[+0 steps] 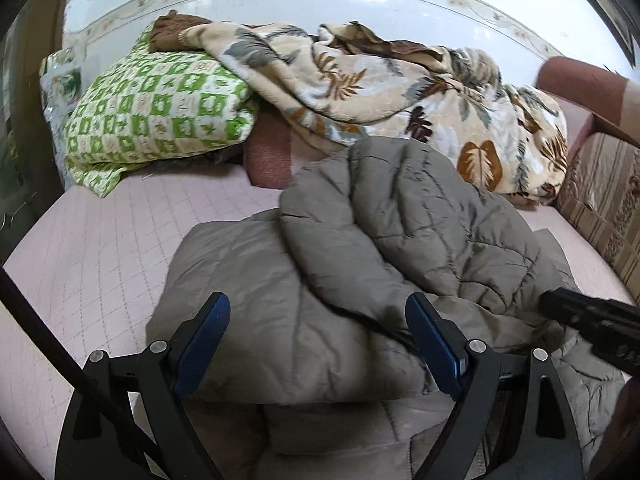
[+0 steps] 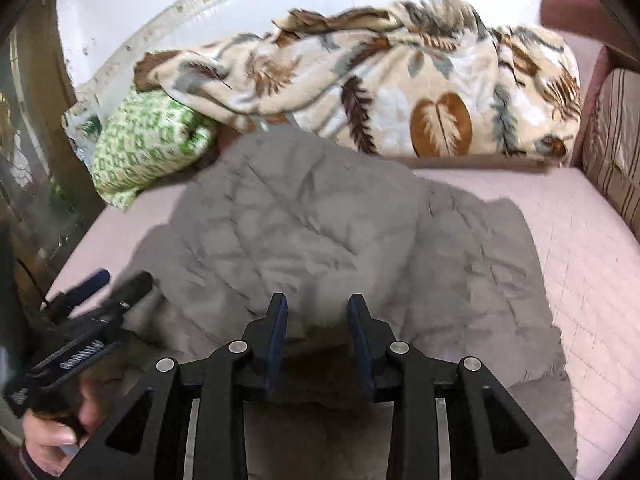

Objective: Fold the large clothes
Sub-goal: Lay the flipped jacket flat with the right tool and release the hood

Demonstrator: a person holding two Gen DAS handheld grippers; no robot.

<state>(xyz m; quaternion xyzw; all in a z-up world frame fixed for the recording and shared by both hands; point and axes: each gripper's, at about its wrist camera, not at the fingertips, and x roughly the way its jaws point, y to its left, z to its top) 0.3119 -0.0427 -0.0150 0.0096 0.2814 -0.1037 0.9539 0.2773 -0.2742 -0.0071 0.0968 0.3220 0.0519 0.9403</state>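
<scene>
A: Start with the left wrist view. Where is the grey padded coat point(image 1: 360, 240)?

B: It lies bunched on the pink quilted bed cover point(image 1: 92, 256), with one quilted part folded over the rest. Behind the coat lies a leaf-print blanket point(image 1: 384, 92), and beyond the coat's left edge sits a green-and-white checked pillow point(image 1: 160, 116), its corner tucked under the blanket.

A: And the left tongs point(image 1: 318, 332)?

B: Spread wide, right above the near part of the coat. The blue pads stand clear of the cloth on both sides, so nothing is held. At the coat's right edge the tip of the right tongs point(image 1: 592, 320) comes in; from here I cannot tell how its jaws stand.

A: Now the right wrist view.

B: The same coat point(image 2: 320, 232) fills the middle, spread flatter on the bed cover point(image 2: 580, 264), with the blanket point(image 2: 400, 92) again behind it and the pillow point(image 2: 148, 148) off the coat's far left corner. A striped cushion point(image 2: 612, 152) stands right of the coat, at the bed's end.

A: The right tongs point(image 2: 318, 312)?

B: Partly apart, a narrow gap between the pads. They hang over the coat's near fold, and no cloth is pinched in the gap. Left of the coat the left tongs point(image 2: 116, 280) show side-on, and a hand point(image 2: 56, 436) holds their grip.
</scene>
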